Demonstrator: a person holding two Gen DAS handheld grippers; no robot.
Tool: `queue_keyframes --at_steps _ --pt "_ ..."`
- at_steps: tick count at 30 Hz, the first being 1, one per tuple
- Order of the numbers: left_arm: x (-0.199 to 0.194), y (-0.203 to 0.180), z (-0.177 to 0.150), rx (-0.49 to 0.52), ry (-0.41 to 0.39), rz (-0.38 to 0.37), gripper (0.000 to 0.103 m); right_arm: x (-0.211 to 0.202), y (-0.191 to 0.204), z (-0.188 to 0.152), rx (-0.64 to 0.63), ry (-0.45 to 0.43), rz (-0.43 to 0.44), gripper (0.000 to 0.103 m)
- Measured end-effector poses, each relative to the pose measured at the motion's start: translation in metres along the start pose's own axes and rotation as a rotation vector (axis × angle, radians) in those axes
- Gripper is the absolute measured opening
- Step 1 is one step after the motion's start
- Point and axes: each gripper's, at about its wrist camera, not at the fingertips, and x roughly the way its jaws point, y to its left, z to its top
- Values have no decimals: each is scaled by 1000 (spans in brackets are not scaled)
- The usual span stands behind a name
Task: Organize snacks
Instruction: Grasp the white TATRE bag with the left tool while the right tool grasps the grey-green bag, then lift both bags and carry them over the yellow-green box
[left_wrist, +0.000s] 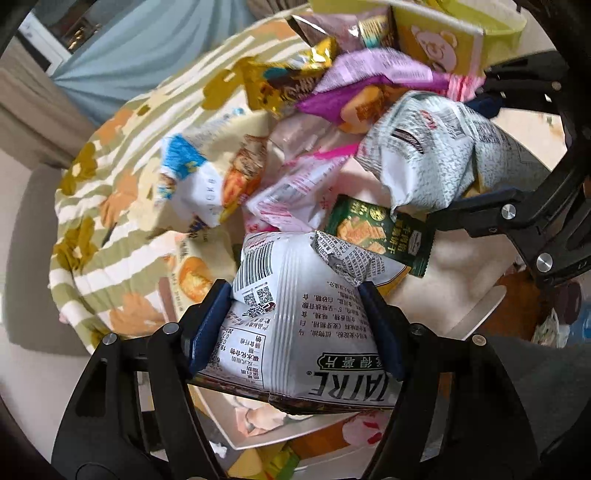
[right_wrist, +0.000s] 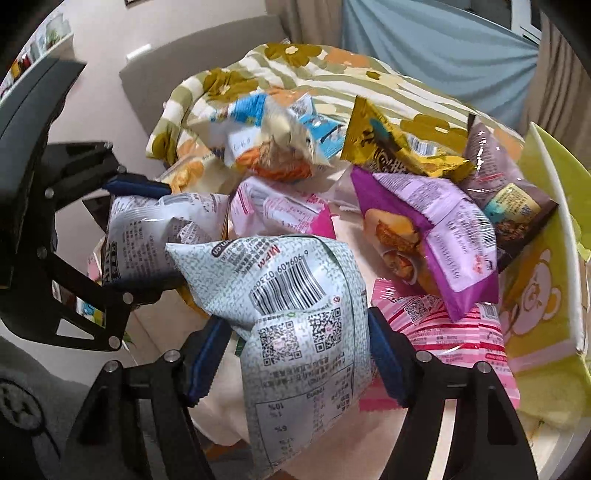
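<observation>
Two snack bags are gripped at once. Between the left gripper's (left_wrist: 295, 325) jaws sits a white chip bag (left_wrist: 295, 332), pinched on both sides by the blue pads. The right gripper's (right_wrist: 295, 354) jaws clamp a speckled grey-green bag (right_wrist: 295, 325) the same way. Beyond both jaws lies a heap of snack packets (right_wrist: 424, 240) on a floral cloth (right_wrist: 295, 74), with a yellow bear-print box (right_wrist: 535, 295) right of the right jaws.

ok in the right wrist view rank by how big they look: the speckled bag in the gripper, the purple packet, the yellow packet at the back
1. speckled bag, clamped in the right gripper; nearest the lens, so likely inflated
2. purple packet
3. yellow packet, farther back and partly covered, so its true size is unsure
</observation>
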Motion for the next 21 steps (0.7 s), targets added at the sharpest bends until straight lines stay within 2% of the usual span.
queue_keyframes --at_steps 9,12,21 --pt "-42 23 -3 -90 -75 -2 68 -32 27 -1 31 -45 -10 63" --pt "-55 32 -5 -117 -108 -7 68 -49 34 1 43 -70 -44 62" --pt "-94 61 11 -145 -253 -52 68 -96 40 12 172 -159 -105 59"
